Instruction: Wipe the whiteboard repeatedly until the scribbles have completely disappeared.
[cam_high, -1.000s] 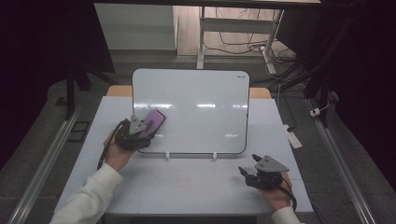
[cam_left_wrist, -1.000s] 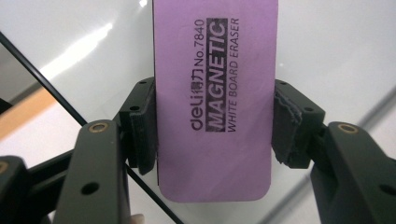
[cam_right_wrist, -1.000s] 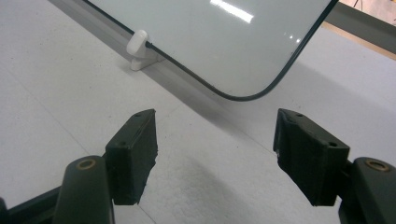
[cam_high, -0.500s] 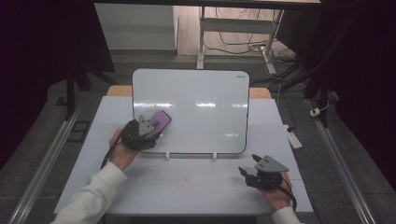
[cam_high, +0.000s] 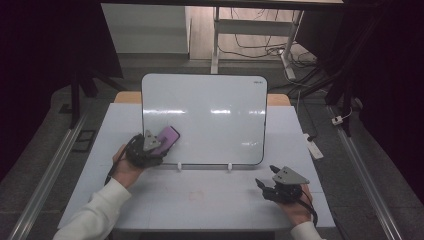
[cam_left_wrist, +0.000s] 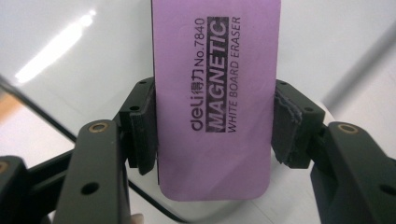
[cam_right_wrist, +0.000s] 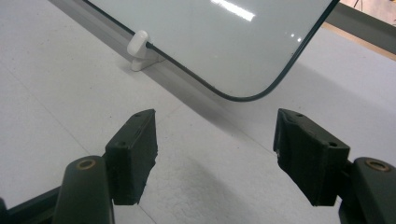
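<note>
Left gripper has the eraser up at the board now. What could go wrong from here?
1. The whiteboard stands propped on two small white clips; pushing the eraser hard could tip or slide it.
2. The left gripper grips only the eraser's side edges, so it might twist out.
3. The right gripper isn't bracing the board.

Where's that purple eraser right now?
The purple eraser is clamped in the left gripper, against the lower left part of the whiteboard, left of centre in the high view.

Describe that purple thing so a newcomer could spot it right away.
Find the upright whiteboard on the table. At its lower left corner the left gripper clamps a purple eraser against it. It's the one coloured object, printed "MAGNETIC WHITE BOARD ERASER".
</note>
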